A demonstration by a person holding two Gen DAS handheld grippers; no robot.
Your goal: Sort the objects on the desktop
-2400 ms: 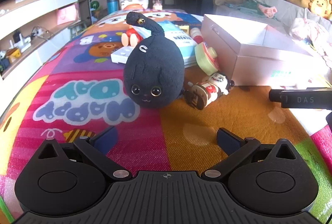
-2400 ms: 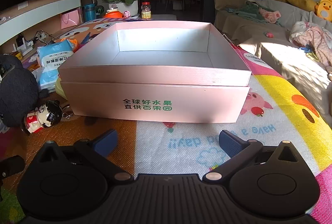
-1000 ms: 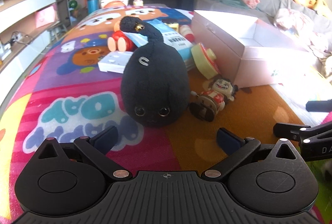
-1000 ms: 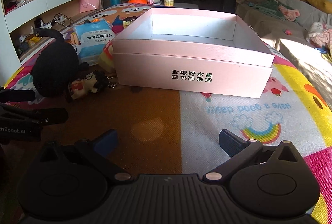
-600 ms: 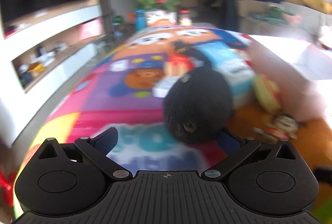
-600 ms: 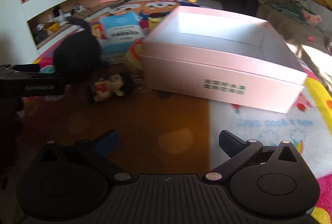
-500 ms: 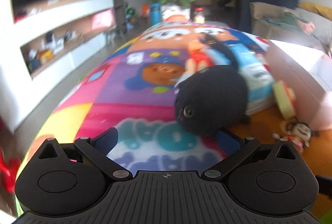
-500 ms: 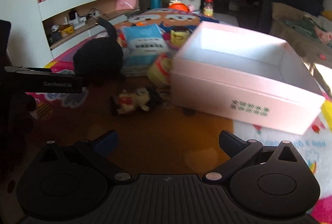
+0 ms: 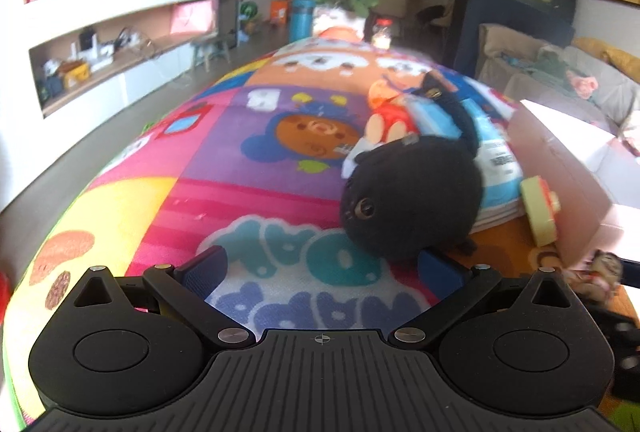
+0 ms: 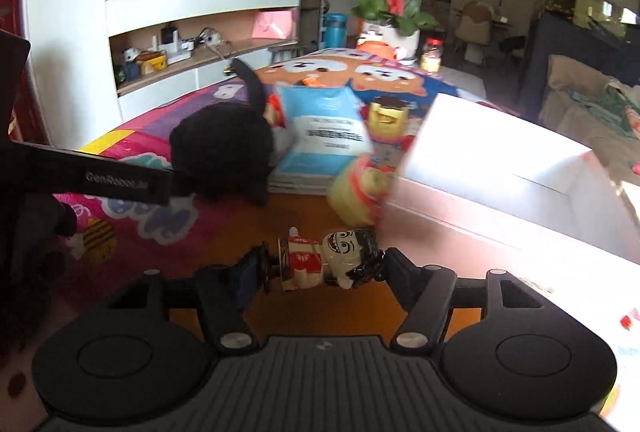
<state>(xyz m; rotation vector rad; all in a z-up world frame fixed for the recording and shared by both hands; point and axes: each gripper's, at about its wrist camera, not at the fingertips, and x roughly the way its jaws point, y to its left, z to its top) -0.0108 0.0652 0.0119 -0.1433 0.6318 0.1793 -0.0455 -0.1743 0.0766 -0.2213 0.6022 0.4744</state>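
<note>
Our right gripper has its fingers narrowed around the figurine, which lies on its side across the gap, base toward the left pad and dark-haired head against the right one. Whether the pads are pressing yet or only bracketing it, we cannot tell. It looks hard, glossy and light, so we judge it will slip instead of giving way; the straight body is a safer hold than the rounded head, and a firm squeeze should do it no harm.

Our left gripper is spread wide and holds nothing. The plush sits just past its right fingertip, off centre between the fingers, resting on the mat. It looks soft, light and squashy, and will likely deform under the pads, so we would take it across the fat middle, not by the thin tail.

Beyond both toys stands the open pink box, near the figurine, the likely place for them.
</note>
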